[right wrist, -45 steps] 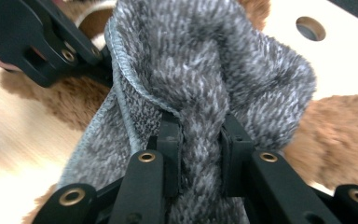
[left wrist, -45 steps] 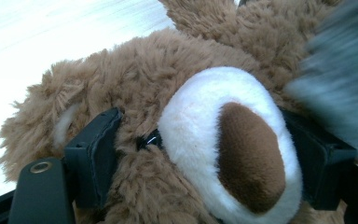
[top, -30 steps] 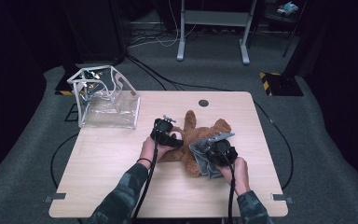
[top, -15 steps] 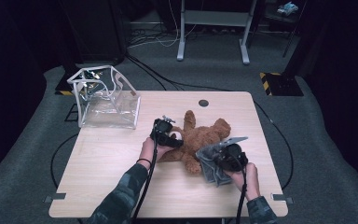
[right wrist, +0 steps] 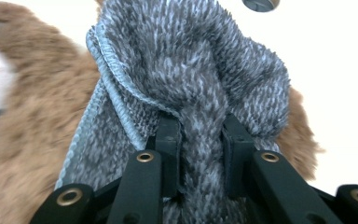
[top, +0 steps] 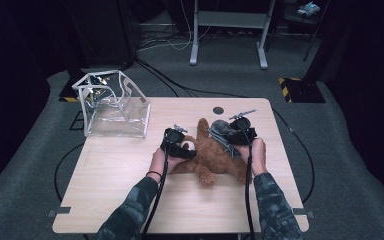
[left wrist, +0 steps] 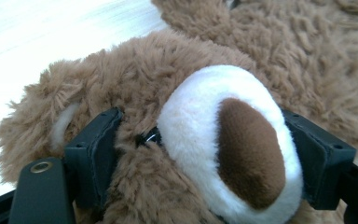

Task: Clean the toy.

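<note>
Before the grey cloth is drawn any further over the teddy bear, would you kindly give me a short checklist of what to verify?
1. Left gripper holds the teddy bear by the head, jaws on both sides of the muzzle: ok.
2. Right gripper pinches a fold of the grey cloth: ok.
3. Cloth lies over the bear's body: ok, partly.
4. Bear lies on the table, away from the edges: ok.
5. Clear bag stands apart from the work: ok.
6. How firm the cloth pinch is: cannot tell.
</note>
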Demonstrator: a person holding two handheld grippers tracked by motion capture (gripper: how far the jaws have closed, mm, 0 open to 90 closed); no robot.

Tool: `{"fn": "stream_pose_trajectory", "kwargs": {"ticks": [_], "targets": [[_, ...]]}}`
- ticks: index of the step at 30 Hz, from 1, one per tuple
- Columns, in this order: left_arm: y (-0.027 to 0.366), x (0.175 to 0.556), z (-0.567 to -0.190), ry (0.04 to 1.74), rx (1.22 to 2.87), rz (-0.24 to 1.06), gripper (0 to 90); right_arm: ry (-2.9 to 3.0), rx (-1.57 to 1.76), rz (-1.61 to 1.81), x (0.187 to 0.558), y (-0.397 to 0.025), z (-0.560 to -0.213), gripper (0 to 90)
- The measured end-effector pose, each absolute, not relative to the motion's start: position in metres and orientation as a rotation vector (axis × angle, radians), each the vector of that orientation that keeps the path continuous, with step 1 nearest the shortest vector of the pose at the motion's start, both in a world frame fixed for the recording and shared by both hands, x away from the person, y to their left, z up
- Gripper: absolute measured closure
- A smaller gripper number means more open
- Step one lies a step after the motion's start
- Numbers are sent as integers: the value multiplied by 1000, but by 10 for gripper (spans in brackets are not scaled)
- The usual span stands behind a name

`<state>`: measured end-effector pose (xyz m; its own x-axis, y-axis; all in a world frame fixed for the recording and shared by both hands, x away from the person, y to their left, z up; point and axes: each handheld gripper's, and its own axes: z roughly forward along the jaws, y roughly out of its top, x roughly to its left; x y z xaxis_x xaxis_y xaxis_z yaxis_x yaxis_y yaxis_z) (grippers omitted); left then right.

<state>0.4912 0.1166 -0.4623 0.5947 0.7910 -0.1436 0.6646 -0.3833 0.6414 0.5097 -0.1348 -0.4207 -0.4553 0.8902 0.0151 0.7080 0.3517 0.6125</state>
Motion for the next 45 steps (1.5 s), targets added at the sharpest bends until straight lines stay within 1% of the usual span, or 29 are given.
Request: {"fn": "stream_pose_trajectory", "kwargs": {"ticks": [2, 4, 5, 8, 11, 12, 15, 16, 18, 19, 22, 24, 25, 26, 29, 30, 31, 34, 39, 41, 42, 43, 45], "targets": [[117, 491, -463, 1146, 2146, 248, 206, 2291, 1442, 802, 513, -137, -422, 733], [117, 491, -463, 1138, 2147, 251, 205, 2251, 1485, 696, 520, -144, -428, 736], [117, 491, -463, 1138, 2147, 251, 206, 2251, 1485, 696, 520, -144, -428, 736], [118, 489, -464, 1130, 2148, 256, 206, 2205, 1563, 582, 529, -165, -441, 737], [118, 489, -464, 1128, 2149, 256, 205, 2188, 1587, 561, 528, -174, -443, 737], [119, 489, -464, 1127, 2152, 251, 206, 2162, 1595, 557, 525, -181, -440, 736], [118, 489, -464, 1126, 2152, 252, 206, 2131, 1590, 590, 518, -186, -431, 736], [119, 489, -464, 1126, 2152, 253, 206, 2120, 1566, 640, 510, -188, -420, 734], [118, 489, -464, 1125, 2151, 254, 205, 2110, 1530, 693, 502, -185, -409, 733], [118, 489, -464, 1125, 2151, 254, 206, 2110, 1530, 693, 502, -185, -409, 733], [118, 489, -464, 1124, 2151, 257, 205, 2202, 1464, 883, 489, -168, -398, 733], [118, 489, -464, 1124, 2152, 257, 206, 2233, 1451, 900, 489, -161, -399, 733], [118, 489, -464, 1124, 2152, 257, 206, 2277, 1411, 854, 492, -147, -405, 735], [118, 489, -464, 1124, 2151, 258, 206, 2276, 1409, 821, 494, -142, -411, 737], [118, 489, -464, 1125, 2148, 257, 206, 2262, 1456, 774, 502, -141, -419, 740], [118, 489, -464, 1125, 2142, 264, 206, 2243, 1487, 739, 511, -147, -426, 740], [118, 489, -464, 1125, 2142, 264, 206, 2243, 1487, 739, 511, -147, -426, 740], [118, 488, -465, 1125, 2140, 266, 205, 2211, 1561, 612, 521, -159, -443, 741], [120, 486, -465, 1109, 2144, 271, 205, 2189, 1566, 527, 523, -172, -447, 739], [120, 485, -466, 1105, 2142, 276, 206, 2160, 1584, 531, 519, -178, -440, 739], [121, 485, -466, 1102, 2137, 282, 205, 2130, 1579, 606, 511, -184, -428, 739], [121, 485, -467, 1100, 2134, 284, 205, 2130, 1579, 606, 511, -184, -428, 739], [121, 485, -467, 1101, 2135, 279, 206, 2117, 1547, 695, 499, -184, -411, 739]]}}
